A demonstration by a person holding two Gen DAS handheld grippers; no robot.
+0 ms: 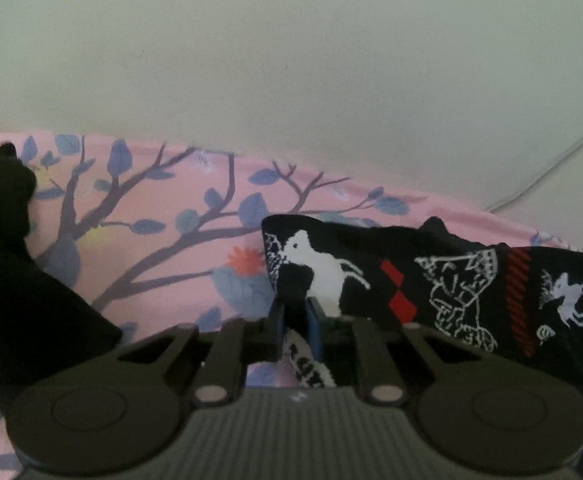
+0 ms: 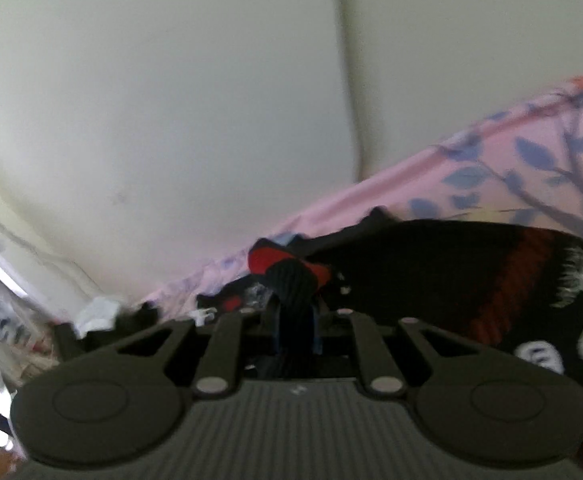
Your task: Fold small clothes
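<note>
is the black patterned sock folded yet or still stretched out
Stretched out, not folded: the sock spans between the left tool and right tool, each clamped on an end.

The patterned sock is stretched between the two grippers above the bedsheet: the left gripper clamps one end, and the right gripper clamps the other end. A second garment lies on the bedsheet at its left edge, well apart from the sock. The wall stands directly behind the far edge of the bedsheet, with a cable running down it toward the far right corner.
</note>
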